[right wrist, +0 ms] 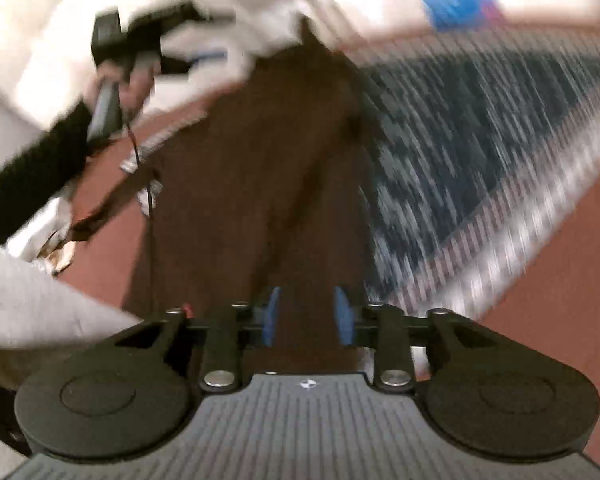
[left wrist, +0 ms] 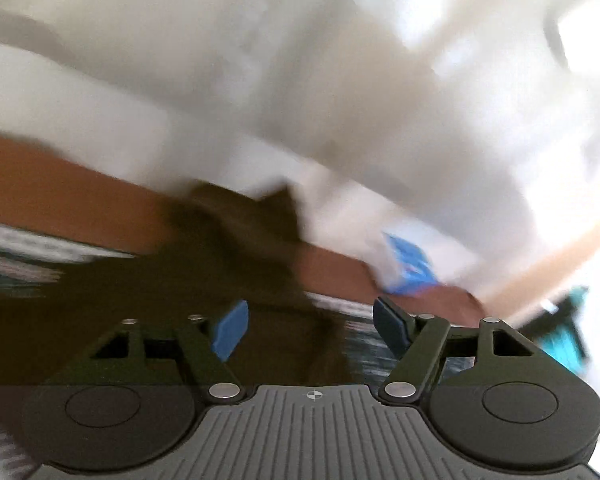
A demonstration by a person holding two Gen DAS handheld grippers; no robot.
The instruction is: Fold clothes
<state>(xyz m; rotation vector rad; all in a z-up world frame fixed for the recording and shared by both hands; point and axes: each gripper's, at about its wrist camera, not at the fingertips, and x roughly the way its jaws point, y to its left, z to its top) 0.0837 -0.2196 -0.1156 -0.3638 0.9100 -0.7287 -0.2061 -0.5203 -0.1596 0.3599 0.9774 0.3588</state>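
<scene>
Loosely, right gripper straddles brown garment.

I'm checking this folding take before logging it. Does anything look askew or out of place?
The brown garment lies rumpled and skewed, partly off the patterned rug onto the red floor. Both views are motion-blurred, so finer faults can't be judged.

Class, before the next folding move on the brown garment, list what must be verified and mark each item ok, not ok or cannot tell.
1. Left hand-held gripper open: ok.
2. Right hand-held gripper closed on the brown garment: cannot tell; fabric lies between its blue pads, a gap shows.
3. Garment lying flat on the patterned rug: not ok, rumpled.
4. Images sharp enough to judge edges: not ok, motion blur.
5. Left gripper clear of fabric: cannot tell.
</scene>
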